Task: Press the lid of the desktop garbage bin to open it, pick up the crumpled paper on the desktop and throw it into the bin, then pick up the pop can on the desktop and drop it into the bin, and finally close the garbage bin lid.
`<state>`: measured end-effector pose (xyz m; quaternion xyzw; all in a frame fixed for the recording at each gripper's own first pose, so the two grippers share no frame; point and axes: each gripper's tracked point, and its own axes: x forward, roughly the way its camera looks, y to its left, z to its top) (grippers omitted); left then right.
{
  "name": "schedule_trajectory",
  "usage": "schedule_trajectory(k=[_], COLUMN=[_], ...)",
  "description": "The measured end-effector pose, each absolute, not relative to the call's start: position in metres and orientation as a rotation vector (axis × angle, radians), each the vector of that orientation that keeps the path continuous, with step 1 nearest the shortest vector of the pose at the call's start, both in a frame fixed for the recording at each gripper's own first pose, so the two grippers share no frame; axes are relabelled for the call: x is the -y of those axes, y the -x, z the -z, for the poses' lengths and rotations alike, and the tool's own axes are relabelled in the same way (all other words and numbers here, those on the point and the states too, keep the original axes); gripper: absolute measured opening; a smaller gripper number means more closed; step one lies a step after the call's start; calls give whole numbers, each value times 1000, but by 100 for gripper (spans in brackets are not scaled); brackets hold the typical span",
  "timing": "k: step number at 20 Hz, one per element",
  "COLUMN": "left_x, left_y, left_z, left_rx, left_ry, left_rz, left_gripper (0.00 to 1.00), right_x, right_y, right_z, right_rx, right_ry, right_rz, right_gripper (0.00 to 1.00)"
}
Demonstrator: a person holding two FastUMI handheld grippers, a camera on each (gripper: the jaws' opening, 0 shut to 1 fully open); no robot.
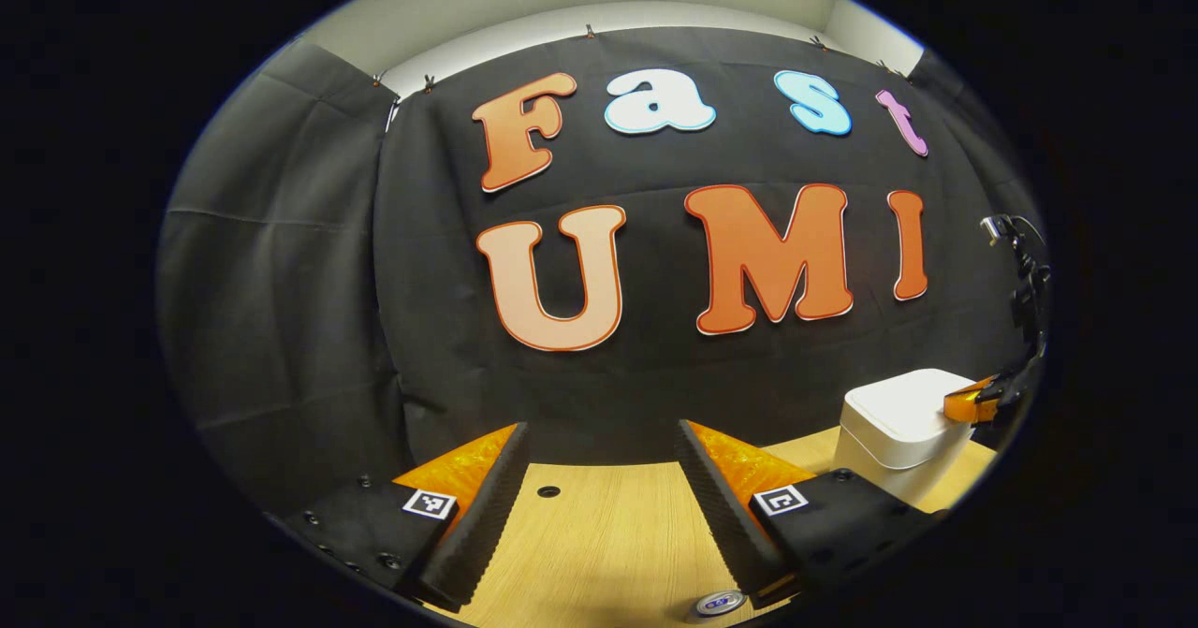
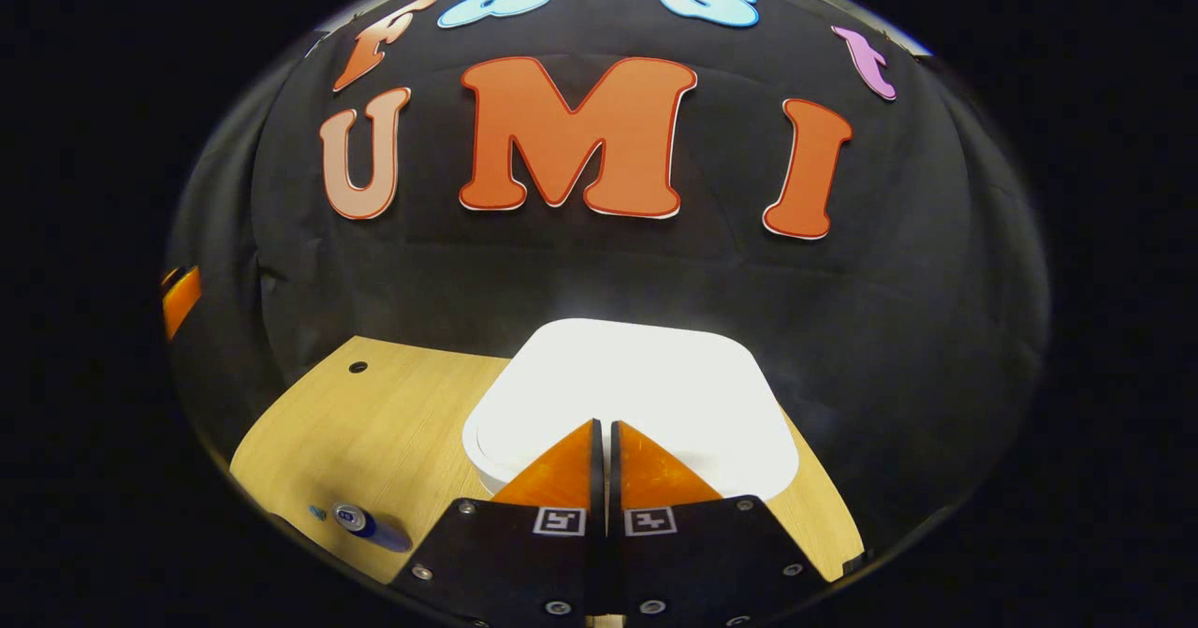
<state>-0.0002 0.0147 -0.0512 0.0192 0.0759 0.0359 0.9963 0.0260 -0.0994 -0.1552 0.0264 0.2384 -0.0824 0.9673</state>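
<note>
The white garbage bin sits at the middle of the right gripper view, its lid down, so what lies inside cannot be told. It is a squat square tub with rounded corners and a flat lid, standing on the pale wooden counter close to the black cloth wall. In the left gripper view the same bin stands at about 4 o'clock, near the counter's far right part.

The right claw has its two fingers together, nothing between them, their tips over the near edge of the bin lid; whether they touch it cannot be told. From the left gripper view this claw reaches over the lid's right edge at 3 to 4 o'clock.

The left claw hangs with its fingers wide apart and bare counter between them.

The pop can, blue with a silver end, lies on its side at 7 o'clock in the right gripper view, well apart from the bin. Its end peeps in at 6 o'clock in the left gripper view, just beside the right-hand finger
</note>
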Motion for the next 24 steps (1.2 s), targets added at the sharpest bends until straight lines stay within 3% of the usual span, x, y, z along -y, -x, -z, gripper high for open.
schedule_trajectory(k=[7, 13, 14, 15, 24], left_x=[-12, -26, -27, -30, -33], left_y=[-1, 2, 3, 4, 6], left_z=[50, 53, 54, 53, 61], left_rx=[-141, -139, -139, -138, -158], left_ry=[-46, -35, -33, -32, -29], left_rz=[-44, -59, -63, -66, -64], left_gripper=[99, 99, 95, 99, 99], right_x=[96, 87, 89, 94, 110], right_y=[-24, -34, -35, -33, -21], right_z=[151, 91, 93, 98, 150], right_rx=[-488, -279, -285, -309, -496], right_ry=[-88, -32, -15, -8, -78], right_rz=[144, 141, 152, 167, 210], right_gripper=[1, 1, 1, 1, 1])
